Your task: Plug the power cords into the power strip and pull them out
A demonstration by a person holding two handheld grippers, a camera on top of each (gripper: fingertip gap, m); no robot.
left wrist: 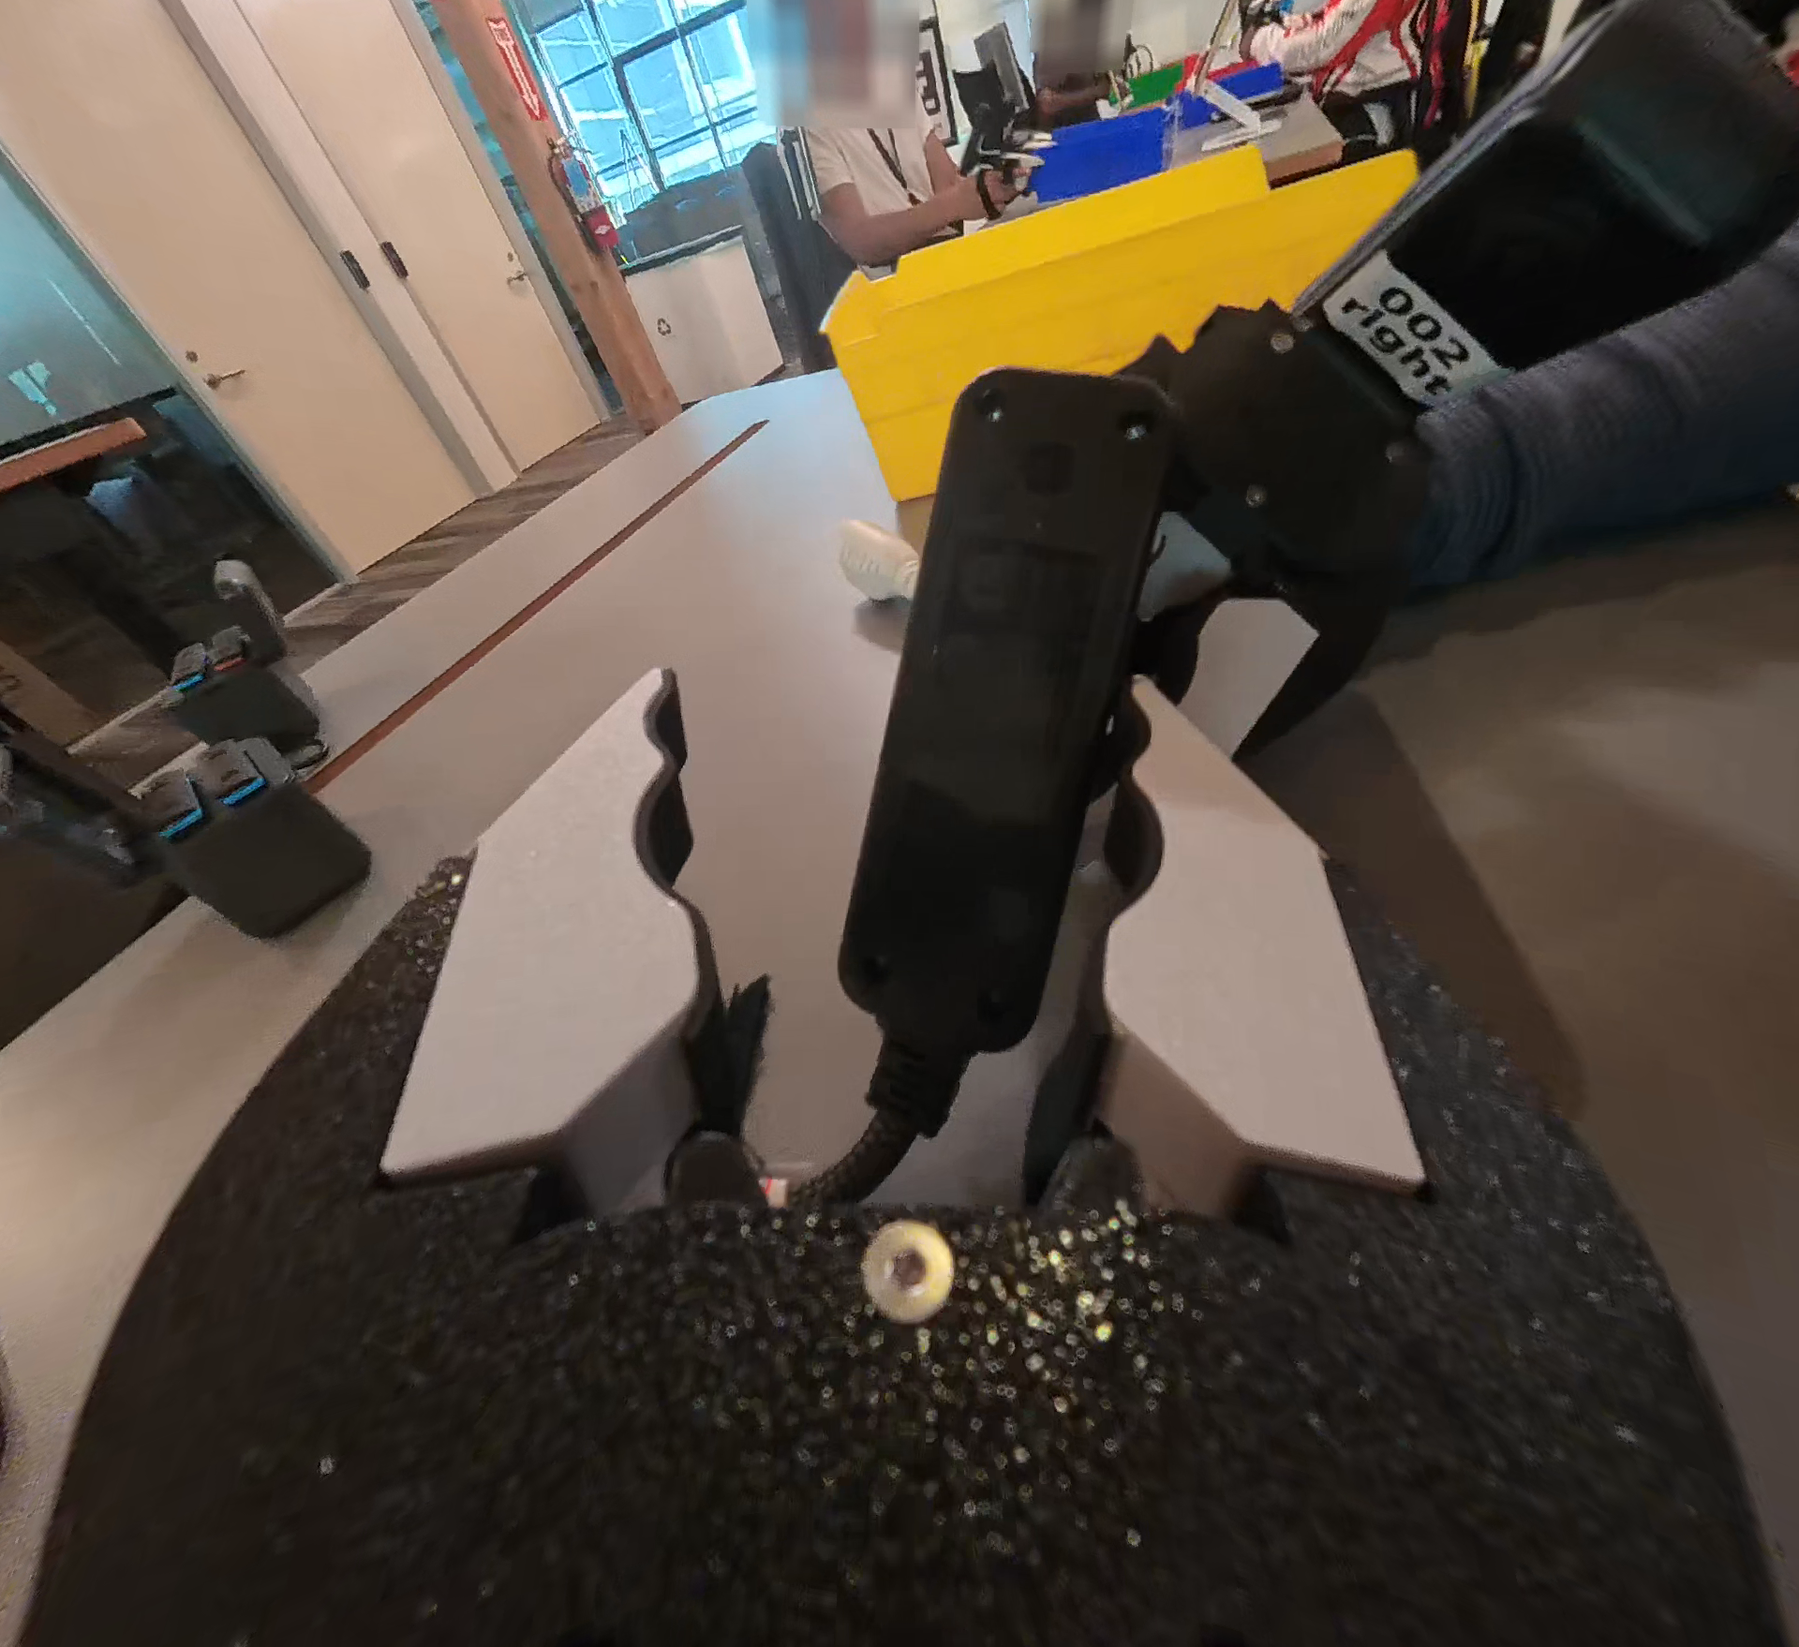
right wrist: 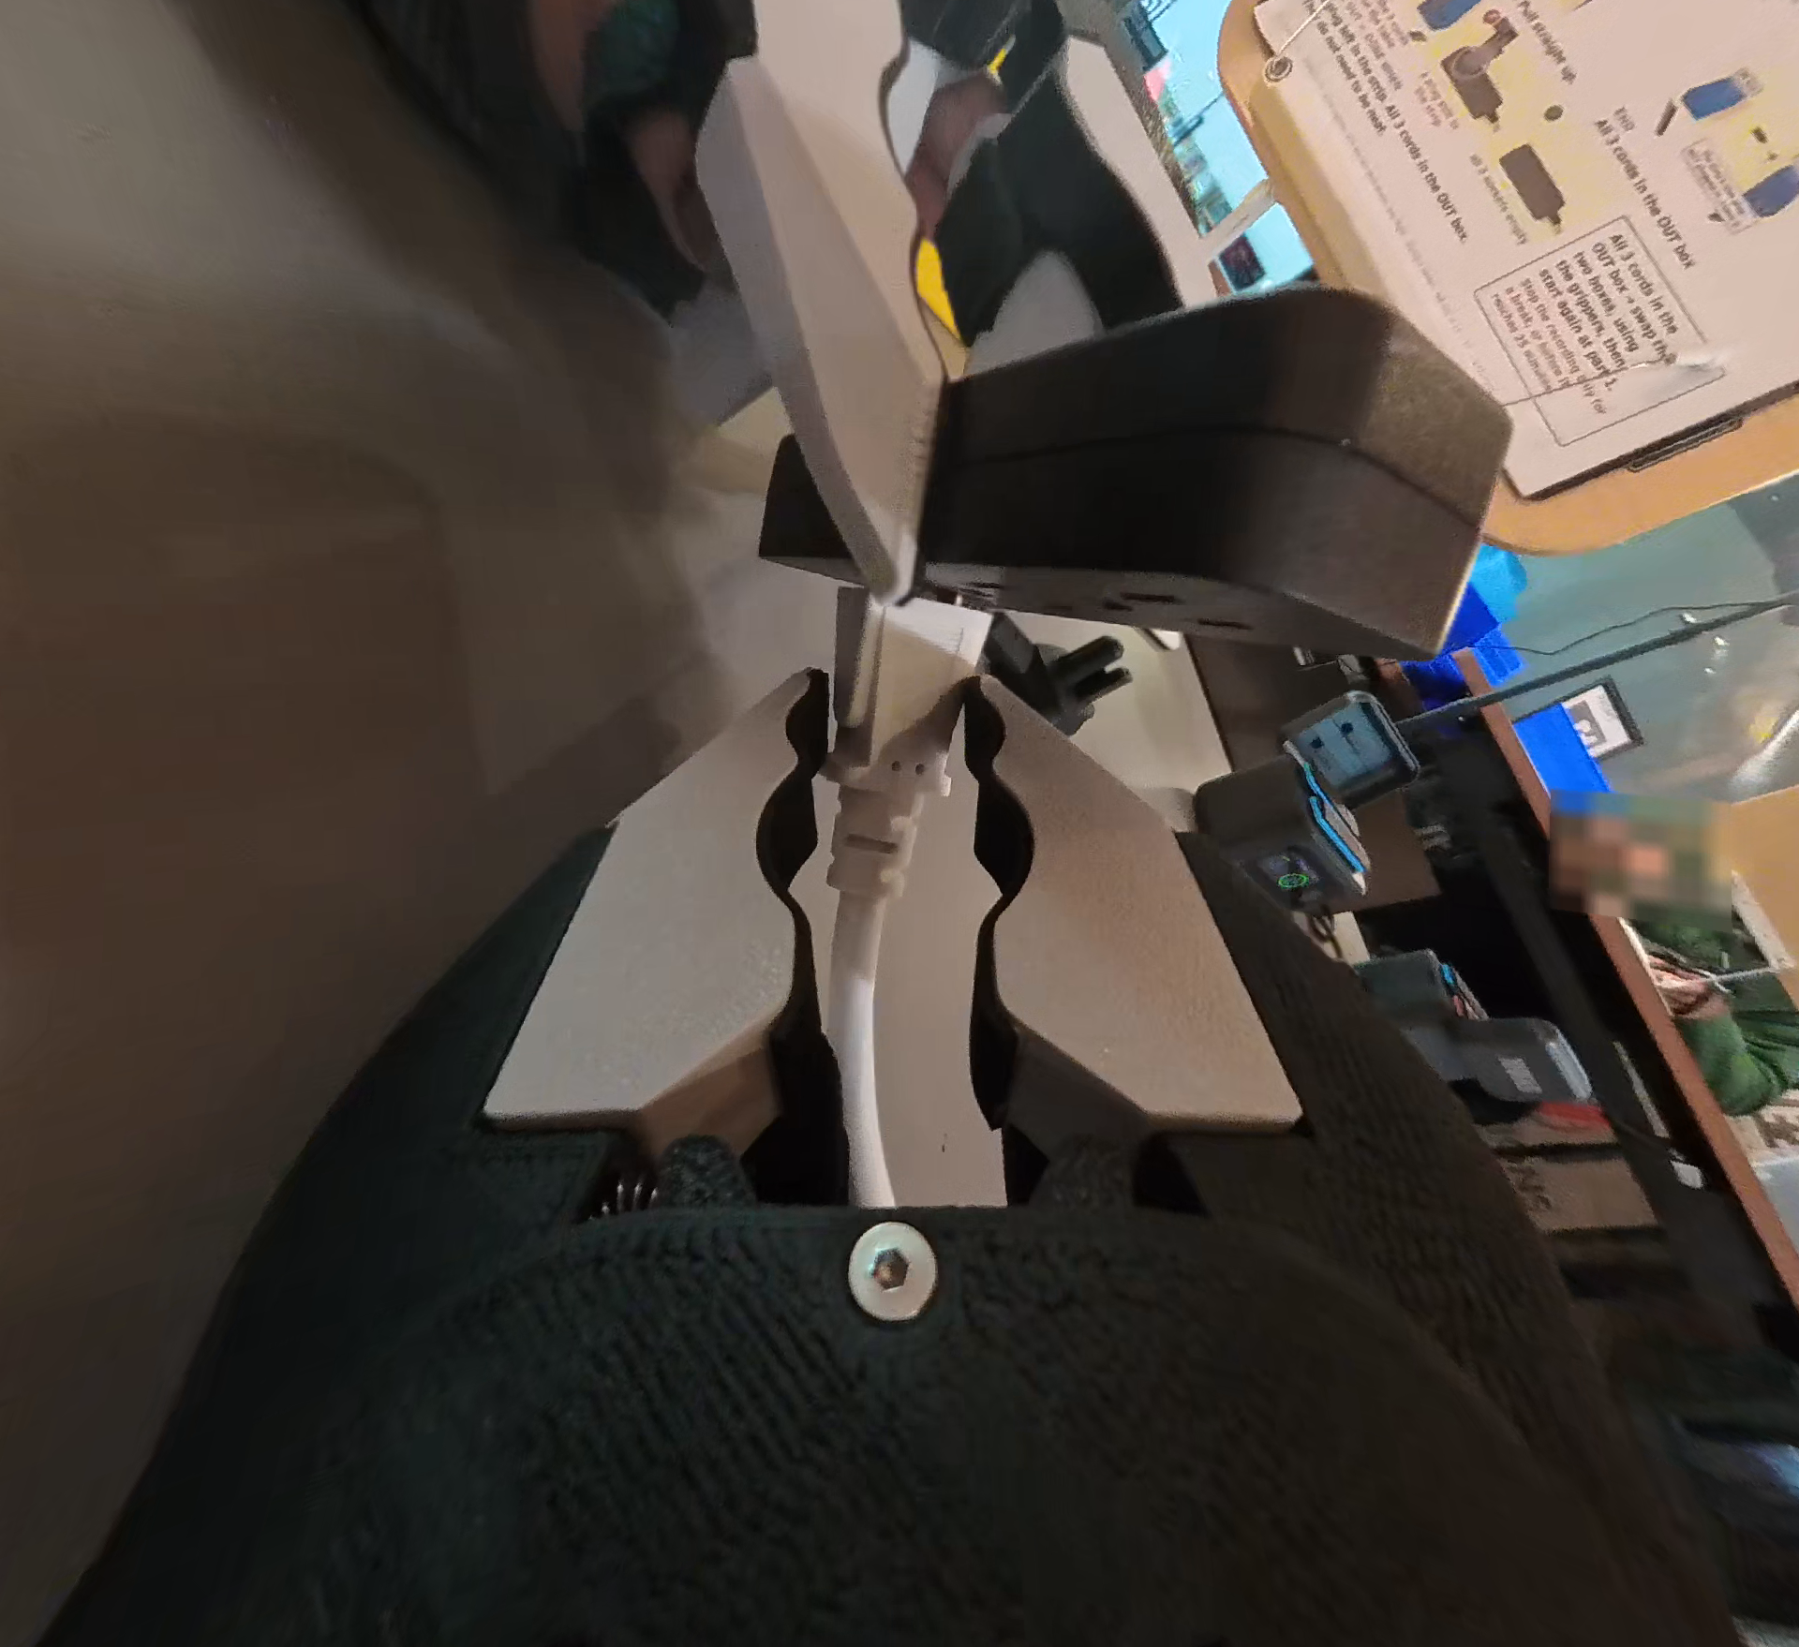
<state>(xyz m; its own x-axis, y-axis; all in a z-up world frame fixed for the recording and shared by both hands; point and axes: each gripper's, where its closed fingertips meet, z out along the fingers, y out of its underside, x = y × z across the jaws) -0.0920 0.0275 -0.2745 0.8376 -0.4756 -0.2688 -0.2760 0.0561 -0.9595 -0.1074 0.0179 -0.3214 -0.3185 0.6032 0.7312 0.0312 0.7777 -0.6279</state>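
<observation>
The black power strip (left wrist: 1012, 676) is tilted up off the grey table (left wrist: 681, 627) with its back to the left wrist camera. It sits between the fingers of my left gripper (left wrist: 900, 685) and leans on the right finger (left wrist: 1217, 870). A gap shows at the left finger (left wrist: 584, 870), so the jaws stand apart. My right gripper (right wrist: 891, 685) is shut on a white plug (right wrist: 896, 724), which is seated in the socket face of the strip (right wrist: 1217, 471). Its white cord (right wrist: 862, 1065) runs back between the fingers. The right gripper's black body (left wrist: 1295, 452) shows behind the strip.
A yellow bin (left wrist: 1071, 315) and a blue bin (left wrist: 1100, 160) stand at the back. Another white plug (left wrist: 876, 564) lies behind the strip and a black plug (right wrist: 1061, 676) lies on the table. Battery chargers (left wrist: 253, 851) stand at the left. A clipboard with a sheet (right wrist: 1519, 140) stands nearby. My right fingertips sit around 5 centimetres from my left ones.
</observation>
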